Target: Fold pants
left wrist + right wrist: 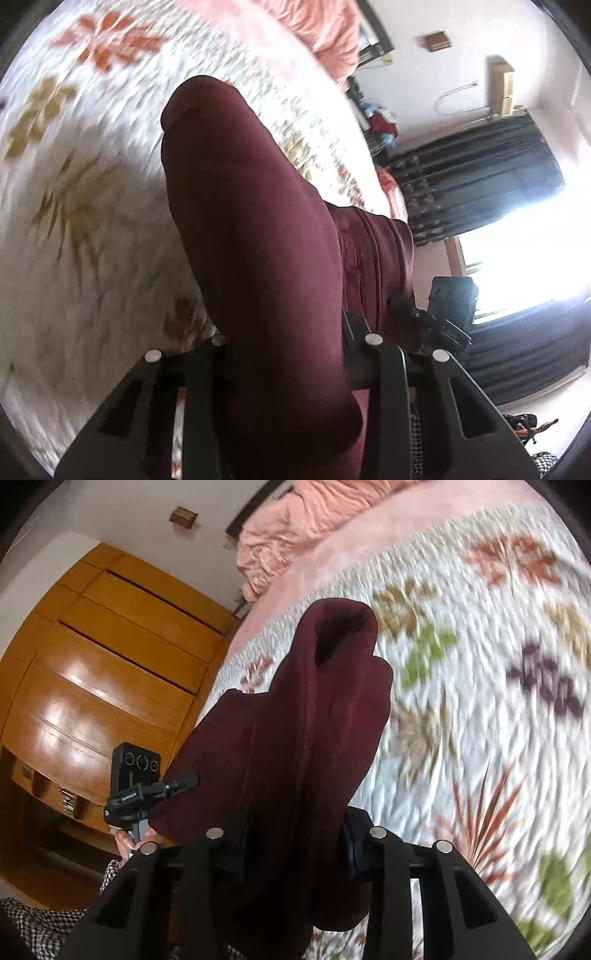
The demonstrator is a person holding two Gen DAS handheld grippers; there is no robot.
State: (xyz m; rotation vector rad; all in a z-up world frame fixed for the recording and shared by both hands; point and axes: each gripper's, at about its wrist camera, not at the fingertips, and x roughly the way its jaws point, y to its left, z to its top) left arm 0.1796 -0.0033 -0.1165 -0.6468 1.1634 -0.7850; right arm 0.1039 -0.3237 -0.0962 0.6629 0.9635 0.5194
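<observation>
The maroon pants [251, 229] hang lifted above the bed, bunched and draped forward. My left gripper [288, 354] is shut on one end of them, with cloth spilling over the jaws. My right gripper [295, 834] is shut on the other end of the pants [314, 720], which rise in thick folds in front of the camera. The right gripper [439, 321] shows in the left wrist view close to the right of the cloth. The left gripper [140, 797] shows in the right wrist view to the left of the cloth. The fingertips of both are hidden by fabric.
A white quilt with a leaf print [92, 184] covers the bed [480, 701] below. Pink bedding [295, 528] lies at the head. A wooden wardrobe [103, 664] stands to one side, dark curtains and a bright window [517, 221] to the other.
</observation>
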